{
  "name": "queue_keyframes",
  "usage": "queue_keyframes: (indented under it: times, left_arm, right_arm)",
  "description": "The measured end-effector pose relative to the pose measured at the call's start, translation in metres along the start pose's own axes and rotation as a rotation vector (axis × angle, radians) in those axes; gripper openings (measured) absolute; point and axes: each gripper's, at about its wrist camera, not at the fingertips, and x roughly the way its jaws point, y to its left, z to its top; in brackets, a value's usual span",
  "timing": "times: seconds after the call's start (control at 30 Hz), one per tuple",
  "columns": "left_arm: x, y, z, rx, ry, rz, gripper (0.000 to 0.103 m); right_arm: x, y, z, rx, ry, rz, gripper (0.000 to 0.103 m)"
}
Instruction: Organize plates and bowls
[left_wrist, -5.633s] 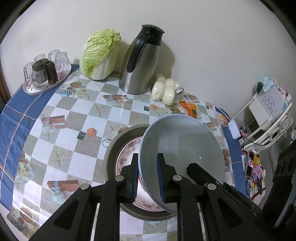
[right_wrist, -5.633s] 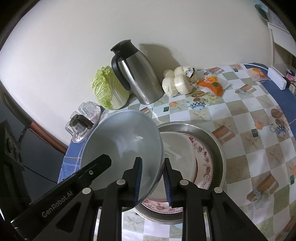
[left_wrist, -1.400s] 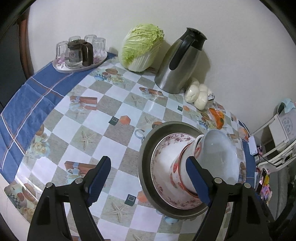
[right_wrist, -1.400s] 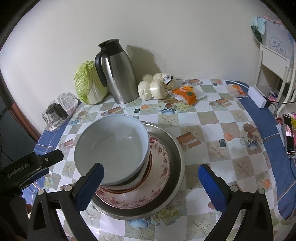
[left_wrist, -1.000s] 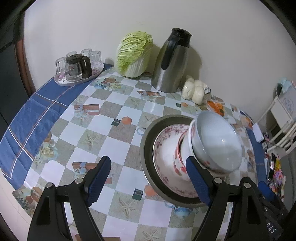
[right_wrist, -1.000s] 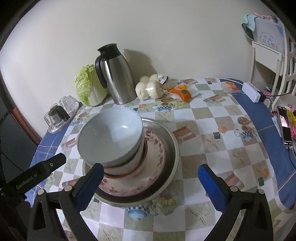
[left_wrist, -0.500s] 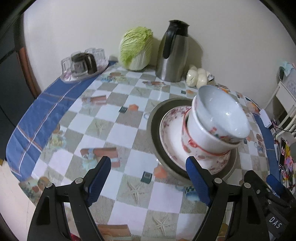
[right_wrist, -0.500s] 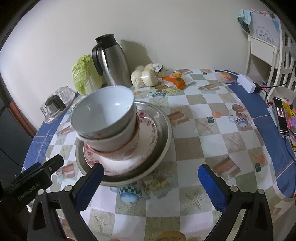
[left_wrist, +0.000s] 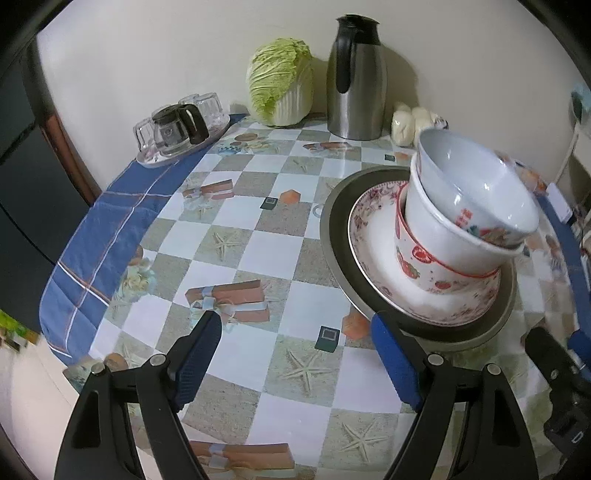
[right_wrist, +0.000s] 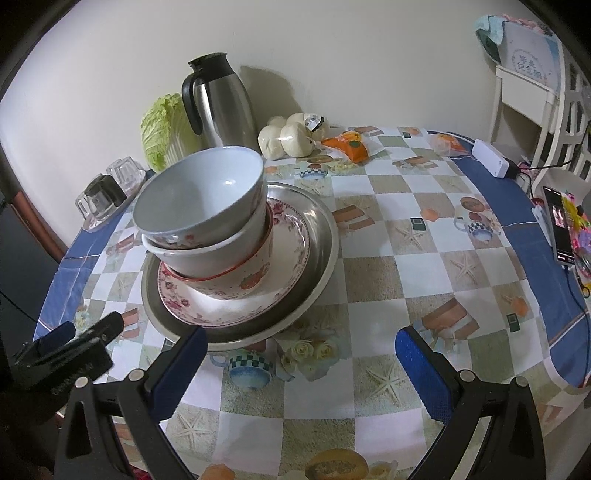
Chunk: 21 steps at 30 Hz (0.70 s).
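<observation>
A stack stands on the checked tablecloth: a wide metal plate (left_wrist: 334, 236) (right_wrist: 325, 236), on it a floral plate (left_wrist: 373, 236) (right_wrist: 291, 236), then three nested bowls. The top white bowl (left_wrist: 476, 184) (right_wrist: 199, 192) sits tilted in the bowl below. My left gripper (left_wrist: 297, 354) is open and empty over the cloth, near the stack's front-left edge. My right gripper (right_wrist: 299, 363) is open and empty too, just in front of the metal plate; its left finger (right_wrist: 181, 365) overlaps the plate's rim in the picture. The left gripper's body (right_wrist: 62, 358) shows at lower left in the right wrist view.
Against the wall stand a steel thermos jug (left_wrist: 354, 77) (right_wrist: 221, 103), a cabbage (left_wrist: 280, 85) (right_wrist: 162, 129) and white buns (right_wrist: 291, 140). A tray of glasses (left_wrist: 181, 125) sits back left. Snack packets (right_wrist: 351, 144), a white box (right_wrist: 489, 162) and a phone (right_wrist: 559, 225) lie to the right.
Earlier both grippers held the white bowl over the stack; it now rests on top, released. Over the last second both grippers opened wide, sank lower and drew back toward the table's near edge.
</observation>
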Motion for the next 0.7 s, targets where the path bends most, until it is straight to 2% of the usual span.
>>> queue_keyframes:
  times: [0.4, 0.7]
  left_arm:
    - [0.019, -0.002, -0.003, 0.004, 0.081, -0.084, 0.084]
    - [0.033, -0.005, -0.006, 0.021, 0.140, -0.068, 0.084]
  right_arm:
    - [0.010, 0.000, 0.000, 0.001, 0.037, -0.010, 0.103]
    - [0.015, 0.000, 0.000, 0.003, 0.058, -0.010, 0.103]
